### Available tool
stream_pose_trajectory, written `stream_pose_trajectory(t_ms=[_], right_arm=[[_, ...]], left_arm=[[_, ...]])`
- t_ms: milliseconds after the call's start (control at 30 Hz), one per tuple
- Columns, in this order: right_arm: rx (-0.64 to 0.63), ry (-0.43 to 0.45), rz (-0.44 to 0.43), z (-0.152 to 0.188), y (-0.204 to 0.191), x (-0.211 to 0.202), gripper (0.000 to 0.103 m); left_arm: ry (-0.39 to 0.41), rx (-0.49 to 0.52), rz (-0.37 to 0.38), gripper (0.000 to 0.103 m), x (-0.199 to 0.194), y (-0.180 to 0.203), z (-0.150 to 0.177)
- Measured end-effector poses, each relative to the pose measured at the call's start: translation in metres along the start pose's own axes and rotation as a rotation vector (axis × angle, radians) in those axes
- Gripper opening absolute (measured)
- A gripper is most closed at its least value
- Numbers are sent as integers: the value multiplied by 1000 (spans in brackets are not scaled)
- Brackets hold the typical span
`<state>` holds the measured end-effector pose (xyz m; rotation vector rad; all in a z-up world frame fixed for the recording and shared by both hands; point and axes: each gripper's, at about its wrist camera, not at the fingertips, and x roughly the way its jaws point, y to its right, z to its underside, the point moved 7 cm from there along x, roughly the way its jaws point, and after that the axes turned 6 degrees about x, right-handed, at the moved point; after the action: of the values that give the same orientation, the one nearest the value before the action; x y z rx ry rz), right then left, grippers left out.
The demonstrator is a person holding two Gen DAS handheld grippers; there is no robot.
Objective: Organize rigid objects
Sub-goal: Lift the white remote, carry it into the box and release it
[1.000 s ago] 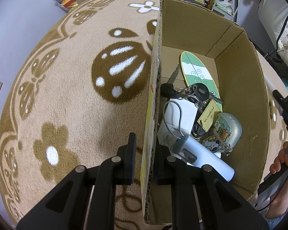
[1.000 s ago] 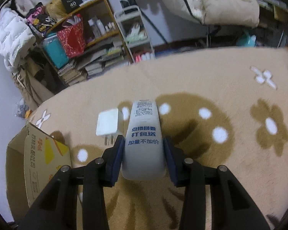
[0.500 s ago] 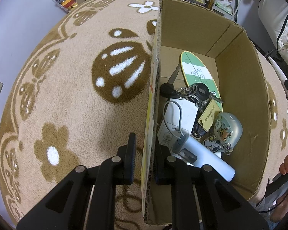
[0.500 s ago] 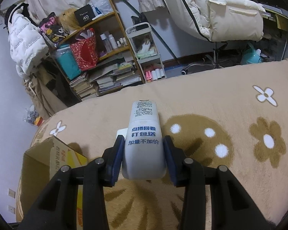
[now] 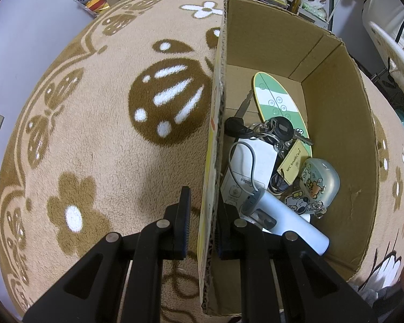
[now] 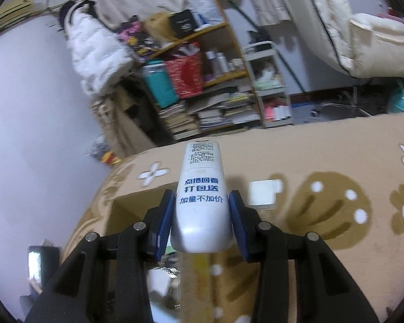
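My left gripper (image 5: 203,215) is shut on the near left wall of an open cardboard box (image 5: 215,123), one finger outside, one inside. Inside lie a green and white oval board (image 5: 278,102), a bunch of keys (image 5: 269,130), a white tube with a grey cap (image 5: 285,219), a white device with a cord (image 5: 251,165) and a cartoon-printed case (image 5: 319,181). My right gripper (image 6: 201,214) is shut on a white remote control (image 6: 202,185) with blue Chinese print, held above the box (image 6: 137,207), which shows below it.
The box stands on a tan rug with brown flower patterns (image 5: 107,134). A white square object (image 6: 264,195) lies on the rug beyond the remote. Cluttered shelves with books (image 6: 202,102) and a white chair (image 6: 363,40) stand past the rug's far edge.
My right gripper has lifted and swung left with the remote, now over the box. The left gripper has stayed on the box wall.
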<state>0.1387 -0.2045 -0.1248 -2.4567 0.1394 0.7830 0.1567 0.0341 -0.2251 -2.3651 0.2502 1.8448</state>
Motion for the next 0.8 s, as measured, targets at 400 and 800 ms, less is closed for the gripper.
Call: stream_pose_trajectory(t_ms=[400, 800], right_arm=[[-166, -99, -92, 42, -54, 10, 44], [-298, -203, -66, 69, -61, 27, 44]], left_arm=[[1, 2, -2, 15, 0, 0, -1], [0, -4, 5, 15, 1, -1, 0]])
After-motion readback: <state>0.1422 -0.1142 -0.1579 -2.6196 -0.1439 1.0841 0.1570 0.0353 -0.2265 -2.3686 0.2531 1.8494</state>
